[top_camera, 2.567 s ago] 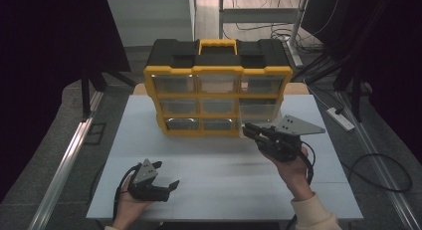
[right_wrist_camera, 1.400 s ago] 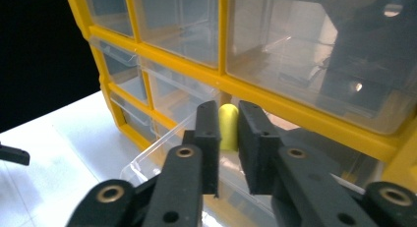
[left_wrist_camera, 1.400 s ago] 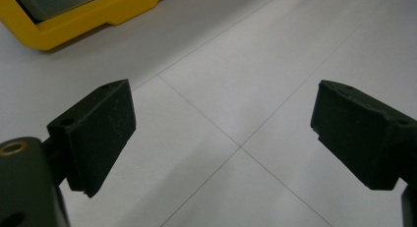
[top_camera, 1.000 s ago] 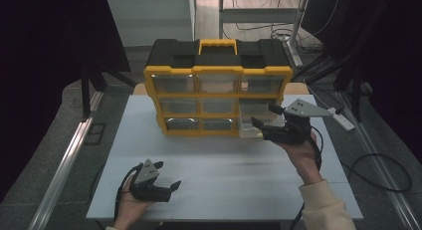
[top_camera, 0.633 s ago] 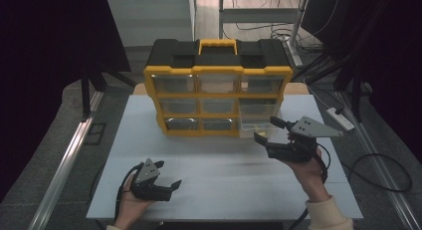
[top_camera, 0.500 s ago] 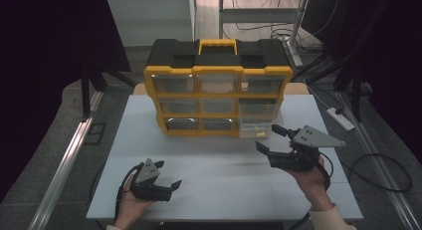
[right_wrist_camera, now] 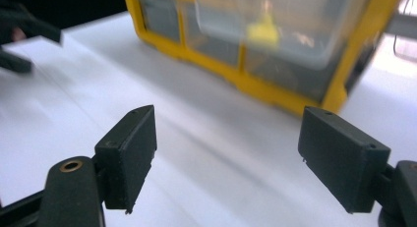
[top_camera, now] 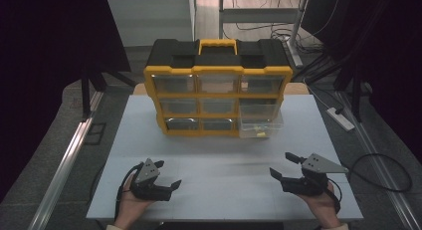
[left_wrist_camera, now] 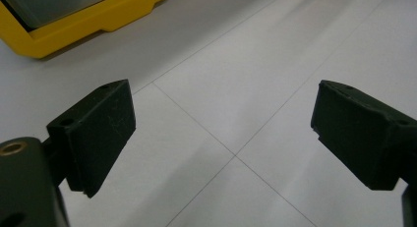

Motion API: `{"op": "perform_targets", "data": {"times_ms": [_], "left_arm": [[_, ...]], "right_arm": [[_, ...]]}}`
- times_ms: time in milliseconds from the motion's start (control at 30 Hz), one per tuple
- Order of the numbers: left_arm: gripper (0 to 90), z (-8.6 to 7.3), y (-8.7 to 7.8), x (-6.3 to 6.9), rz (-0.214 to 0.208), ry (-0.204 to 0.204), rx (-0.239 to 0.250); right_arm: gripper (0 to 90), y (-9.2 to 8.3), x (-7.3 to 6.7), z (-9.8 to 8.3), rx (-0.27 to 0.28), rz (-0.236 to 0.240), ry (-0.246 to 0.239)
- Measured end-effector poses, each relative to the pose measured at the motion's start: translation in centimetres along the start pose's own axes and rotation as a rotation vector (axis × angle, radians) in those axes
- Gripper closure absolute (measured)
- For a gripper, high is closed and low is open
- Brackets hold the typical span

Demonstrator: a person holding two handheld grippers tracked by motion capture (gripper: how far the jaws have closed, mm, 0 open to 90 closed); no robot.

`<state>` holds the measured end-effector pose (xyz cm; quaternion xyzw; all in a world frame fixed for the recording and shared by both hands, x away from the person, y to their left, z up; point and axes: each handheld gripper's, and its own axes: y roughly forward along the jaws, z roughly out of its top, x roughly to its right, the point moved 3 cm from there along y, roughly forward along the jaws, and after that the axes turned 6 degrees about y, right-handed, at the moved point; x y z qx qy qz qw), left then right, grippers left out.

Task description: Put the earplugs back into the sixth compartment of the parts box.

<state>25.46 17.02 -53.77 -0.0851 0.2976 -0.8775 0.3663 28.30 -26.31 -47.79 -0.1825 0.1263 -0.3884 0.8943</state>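
Observation:
A yellow and black drawer organizer (top_camera: 217, 85) stands at the back middle of the white table (top_camera: 224, 160). Its bottom right clear drawer (top_camera: 260, 124) sticks out towards me and holds small yellow pieces. My left gripper (top_camera: 168, 173) rests in a hand at the front left, open and empty. My right gripper (top_camera: 281, 164) is held at the front right, open, well short of the drawer. In the left gripper view the jaws (left_wrist_camera: 221, 133) frame bare table, with the organizer's yellow base (left_wrist_camera: 74, 20) beyond. In the right gripper view the open jaws (right_wrist_camera: 226, 153) face the pulled-out drawer (right_wrist_camera: 265, 28).
A white power strip (top_camera: 341, 118) and black cables lie on the floor to the right of the table. A metal rail (top_camera: 64, 160) runs along the floor on the left. Dark curtains hang on both sides.
My right gripper has come back from the organizer's bottom right drawer to the front right of the table. That drawer now stands pulled out. The left gripper has stayed put.

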Motion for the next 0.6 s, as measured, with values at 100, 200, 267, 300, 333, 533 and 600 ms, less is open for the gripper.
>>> {"op": "perform_targets", "data": {"times_ms": [100,200,267,300,333,533,600], "left_arm": [[9.5,0.0,0.0,0.0,0.000,-0.001,-0.001],[9.5,0.0,0.0,0.0,0.002,0.002,-0.002],[9.4,0.0,0.0,0.1,0.003,0.000,-0.001],[9.4,0.0,0.0,0.1,0.002,0.000,0.000],[9.5,0.0,0.0,0.1,0.003,0.000,0.000],[9.4,0.0,0.0,0.1,0.002,-0.001,0.001],[9.4,0.0,0.0,0.1,0.002,0.001,0.001]], "right_arm": [[22.4,-0.1,1.1,-1.5,-0.023,-0.014,0.035],[22.3,-0.2,2.0,-2.3,-0.030,-0.031,0.060],[21.9,0.0,2.5,-2.6,-0.038,-0.041,0.077],[21.9,0.0,2.7,-2.7,-0.043,-0.041,0.085],[21.9,0.1,2.8,-2.8,-0.048,-0.042,0.087],[21.6,0.2,2.9,-2.8,-0.043,-0.051,0.073],[21.5,0.2,2.8,-2.8,-0.045,-0.055,0.067]]}}
